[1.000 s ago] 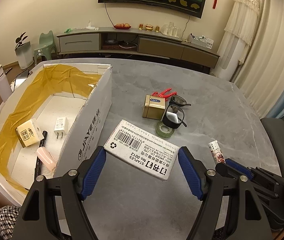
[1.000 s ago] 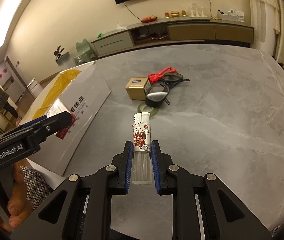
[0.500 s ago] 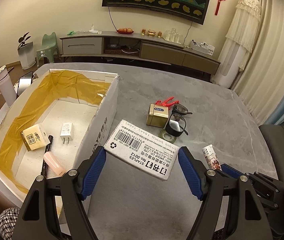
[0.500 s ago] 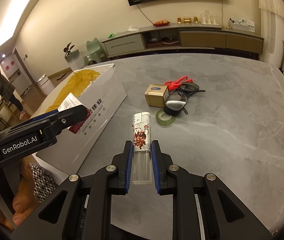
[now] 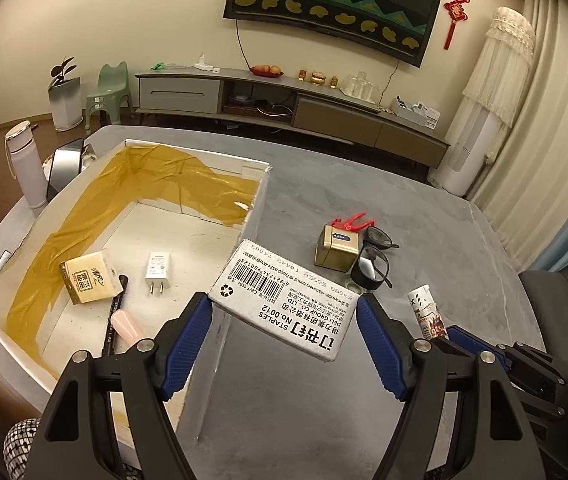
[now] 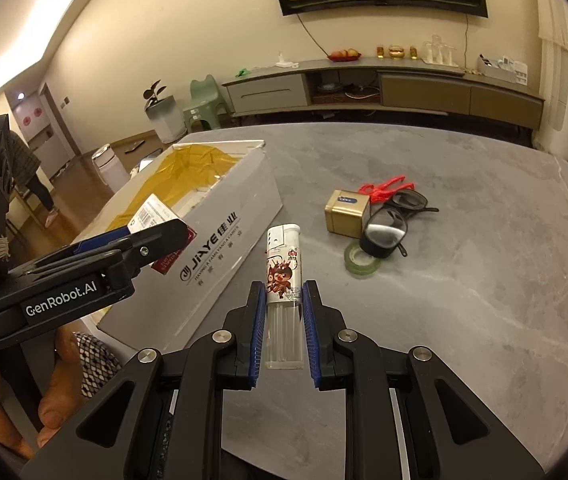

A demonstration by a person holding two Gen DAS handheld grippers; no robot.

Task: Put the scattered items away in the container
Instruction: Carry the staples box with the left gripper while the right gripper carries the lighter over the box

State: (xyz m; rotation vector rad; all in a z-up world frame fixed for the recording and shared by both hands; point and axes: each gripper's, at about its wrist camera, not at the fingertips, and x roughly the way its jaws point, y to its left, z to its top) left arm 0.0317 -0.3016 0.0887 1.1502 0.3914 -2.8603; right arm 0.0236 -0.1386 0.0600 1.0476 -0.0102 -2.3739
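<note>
My left gripper is shut on a white staples box, held in the air above the near right wall of the open cardboard box. Inside that cardboard box lie a yellow tissue pack, a white charger plug, a black pen and a pink item. My right gripper is shut on a white lighter with a cartoon print, held upright to the right of the cardboard box. The left gripper shows at the left of the right wrist view.
On the grey table lie a gold tin, a red clip, black glasses and a green tape roll. A white bottle and a dark tablet stand left of the box. A person's hand holds the left gripper.
Both grippers have risen and shifted left toward the cardboard box. The staples box now hangs over the box's right wall; the lighter stays clamped.
</note>
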